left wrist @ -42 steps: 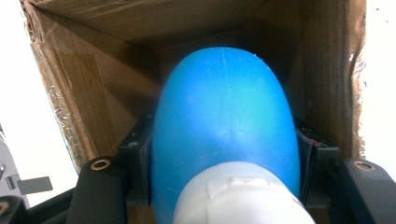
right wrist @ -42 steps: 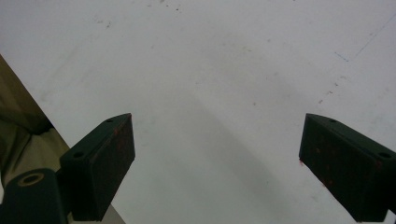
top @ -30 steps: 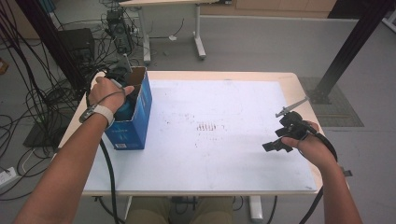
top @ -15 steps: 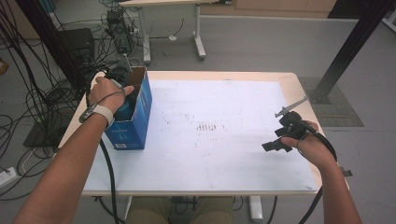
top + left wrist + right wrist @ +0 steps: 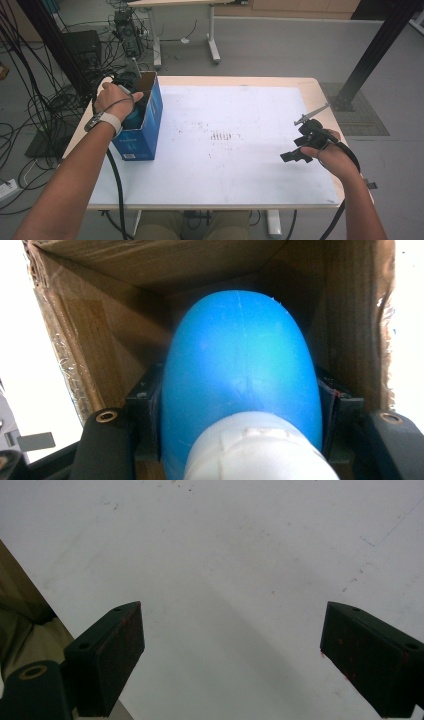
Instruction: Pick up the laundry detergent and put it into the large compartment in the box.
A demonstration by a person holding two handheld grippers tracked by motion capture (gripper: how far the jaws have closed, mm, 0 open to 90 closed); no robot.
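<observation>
A blue bottle (image 5: 240,365) with a white cap (image 5: 255,450) sits between the jaws of my left gripper (image 5: 240,405), whose pads (image 5: 146,405) press on its sides. Bottle and jaws are down inside an open cardboard box (image 5: 90,330). In the high view this box (image 5: 145,132) is blue outside and stands at the table's left edge, with my left hand and the left gripper (image 5: 131,102) reaching into its top. My right gripper (image 5: 296,143) hovers near the table's right side. In its own view the right gripper (image 5: 232,650) stands open over the bare white tabletop (image 5: 225,540).
The white table (image 5: 225,165) carries faint marks near its middle (image 5: 220,136). Cables and black equipment lie on the floor at the left (image 5: 55,90). A second table's legs (image 5: 212,40) stand behind, and a black post (image 5: 370,55) rises at the back right.
</observation>
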